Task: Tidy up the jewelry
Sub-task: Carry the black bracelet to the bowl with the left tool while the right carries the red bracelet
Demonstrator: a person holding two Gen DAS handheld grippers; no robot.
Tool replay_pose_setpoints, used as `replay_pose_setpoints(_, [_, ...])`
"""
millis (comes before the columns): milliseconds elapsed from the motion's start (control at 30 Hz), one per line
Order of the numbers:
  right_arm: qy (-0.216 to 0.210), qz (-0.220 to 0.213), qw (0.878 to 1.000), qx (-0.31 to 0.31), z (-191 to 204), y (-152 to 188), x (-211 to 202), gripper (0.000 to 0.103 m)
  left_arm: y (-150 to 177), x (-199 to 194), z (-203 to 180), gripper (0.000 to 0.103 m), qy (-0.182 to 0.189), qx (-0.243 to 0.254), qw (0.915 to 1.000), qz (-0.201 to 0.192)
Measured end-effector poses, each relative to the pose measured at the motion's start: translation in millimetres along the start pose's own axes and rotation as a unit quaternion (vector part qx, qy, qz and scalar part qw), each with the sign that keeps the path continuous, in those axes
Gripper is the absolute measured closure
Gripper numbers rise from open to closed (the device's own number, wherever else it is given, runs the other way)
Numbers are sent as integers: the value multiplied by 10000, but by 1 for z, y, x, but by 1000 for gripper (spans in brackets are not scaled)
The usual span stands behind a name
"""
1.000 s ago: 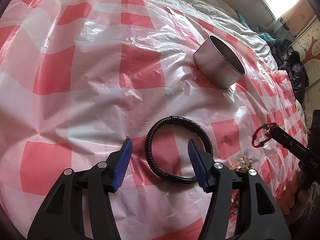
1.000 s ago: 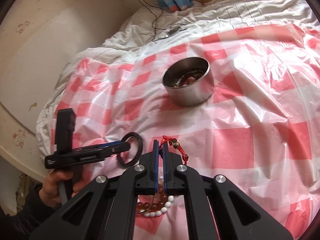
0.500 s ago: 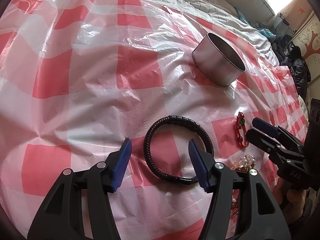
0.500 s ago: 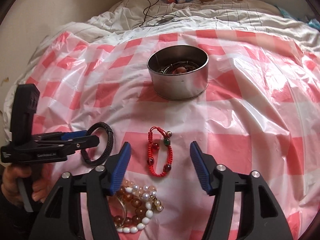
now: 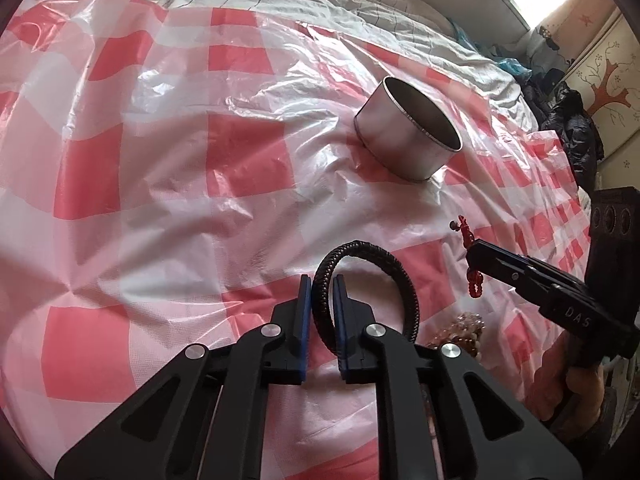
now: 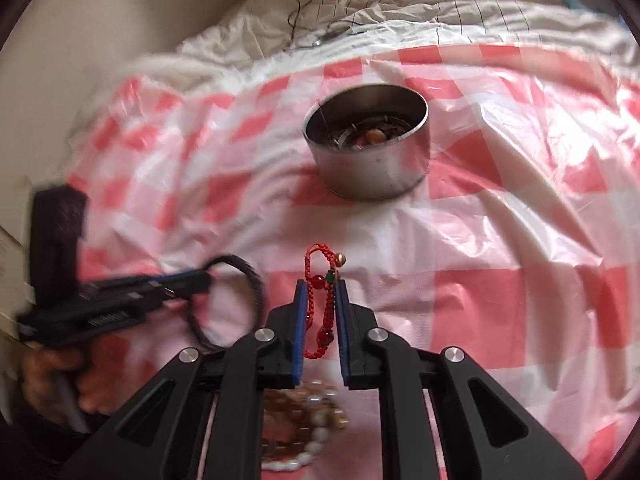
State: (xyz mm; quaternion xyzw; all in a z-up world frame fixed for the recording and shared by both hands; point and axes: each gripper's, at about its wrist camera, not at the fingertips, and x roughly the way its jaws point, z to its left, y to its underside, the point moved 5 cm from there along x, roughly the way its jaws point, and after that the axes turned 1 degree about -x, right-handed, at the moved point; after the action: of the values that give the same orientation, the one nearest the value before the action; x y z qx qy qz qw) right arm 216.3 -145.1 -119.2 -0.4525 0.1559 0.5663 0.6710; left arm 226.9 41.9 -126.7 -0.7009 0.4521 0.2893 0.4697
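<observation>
On the bed, a red-and-white checked plastic sheet (image 5: 168,168) lay spread over the white bedding (image 6: 400,16), crinkled and shiny in the daylight. The left gripper (image 5: 320,292) had just been closing, and its blue fingers (image 5: 305,312) pinched the near side of a black braided bracelet (image 5: 404,280), the cord caught between the pads while the rest of the loop arched up and away to the right. The right gripper (image 6: 322,300) had likewise just been closing; a red corded bracelet (image 6: 326,308) with a green bead, red beads and a small gold bell hung between its fingers (image 6: 300,320), which were drawn in close around the cord, the top of the loop standing up past the tips. Seen from the left side, the same red cord poked above and below the dark fingertips. A person's hand (image 5: 576,384) gripped the right tool's handle, and another hand (image 6: 60,380), blurred, held the left one. A heap of amber and white bead strings (image 6: 312,428) lay on the sheet just below the right gripper, between the two tools. Farther up the bed stood a round steel tin (image 6: 376,168), well apart from both grippers, with several pieces of jewelry already lying in its bottom. A cable (image 6: 296,12) trailed across the bedding beyond the sheet.
</observation>
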Motion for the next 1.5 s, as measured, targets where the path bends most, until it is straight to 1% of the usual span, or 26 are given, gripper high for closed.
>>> replay_pose_setpoints(133, [-830, -414, 9945, 488, 3, -18, -25, 89, -10, -14, -8, 93, 240, -48, 9995, -203])
replay_pose_setpoints(200, [-1167, -598, 9888, 711, 2, -25, -34, 89, -13, -18, -12, 93, 338, -66, 9991, -253])
replay_pose_setpoints(300, [-1540, -760, 9800, 1001, -4, -35, -40, 89, -19, -20, -18, 93, 527, -109, 9981, -298])
replay_pose_setpoints(433, [-1718, -917, 9742, 1142, -8, -45, -46, 89, -24, -23, -24, 93, 723, -133, 9967, -354])
replay_pose_setpoints(567, [-1772, -992, 9723, 1161, -13, -52, -47, 89, -31, -19, -26, 93, 731, -124, 9966, -365])
replay_pose_setpoints(633, [-1752, -964, 9725, 1197, -17, -53, -45, 89, -34, -14, -27, 93, 642, -49, 9975, -286])
replay_pose_setpoints(733, [-1718, -935, 9730, 1225, -23, -53, -43, 89, -34, 1, -23, 93, 339, 54, 9994, -60])
replay_pose_setpoints(833, [-1727, -931, 9727, 1239, -27, -53, -44, 89, -29, 19, -18, 93, -186, 256, 9994, 169])
replay_pose_setpoints(867, [-1736, -925, 9726, 1242, -27, -53, -44, 89, -27, 24, -16, 91, -332, 329, 9987, 220])
replay_pose_setpoints(933, [-1741, -916, 9726, 1241, -27, -53, -44, 89, -23, 34, -15, 83, -424, 391, 9978, 326])
replay_pose_setpoints(967, [-1754, -911, 9723, 1244, -27, -53, -44, 89, -22, 36, -14, 75, -473, 403, 9976, 319])
replay_pose_setpoints(1000, [-1769, -905, 9721, 1245, -27, -53, -44, 89, -22, 37, -15, 69, -550, 446, 9971, 272])
replay_pose_setpoints(1067, [-1783, -911, 9719, 1236, -26, -53, -45, 89, -23, 40, -17, 63, -738, 593, 9953, 197])
replay_pose_setpoints(1133, [-1795, -930, 9715, 1239, -27, -53, -46, 89, -22, 43, -21, 63, -953, 793, 9922, 134])
replay_pose_setpoints(1167, [-1803, -937, 9711, 1249, -27, -53, -46, 89, -21, 44, -23, 70, -1022, 890, 9907, 126])
replay_pose_setpoints(1200, [-1810, -946, 9707, 1265, -28, -54, -46, 88, -20, 44, -26, 90, -976, 979, 9903, 128])
replay_pose_setpoints(1267, [-1823, -965, 9699, 1292, -30, -54, -48, 88, -22, 39, -28, 96, -939, 1015, 9904, 77])
replay_pose_setpoints(1300, [-1833, -978, 9694, 1308, -31, -54, -48, 89, -24, 34, -27, 96, -748, 909, 9930, 51])
replay_pose_setpoints(1333, [-1840, -991, 9689, 1322, -31, -54, -49, 89, -25, 29, -27, 96, -429, 717, 9965, 40])
replay_pose_setpoints(1367, [-1845, -1011, 9684, 1337, -32, -54, -50, 89, -29, 24, -28, 96, -187, 548, 9983, 8])
replay_pose_setpoints(1433, [-1863, -1045, 9673, 1368, -34, -56, -52, 89, -34, 17, -33, 96, 40, 429, 9990, -95])
replay_pose_setpoints(1500, [-1875, -1079, 9660, 1415, -37, -56, -54, 89, -40, 8, -35, 96, 391, 202, 9989, -182])
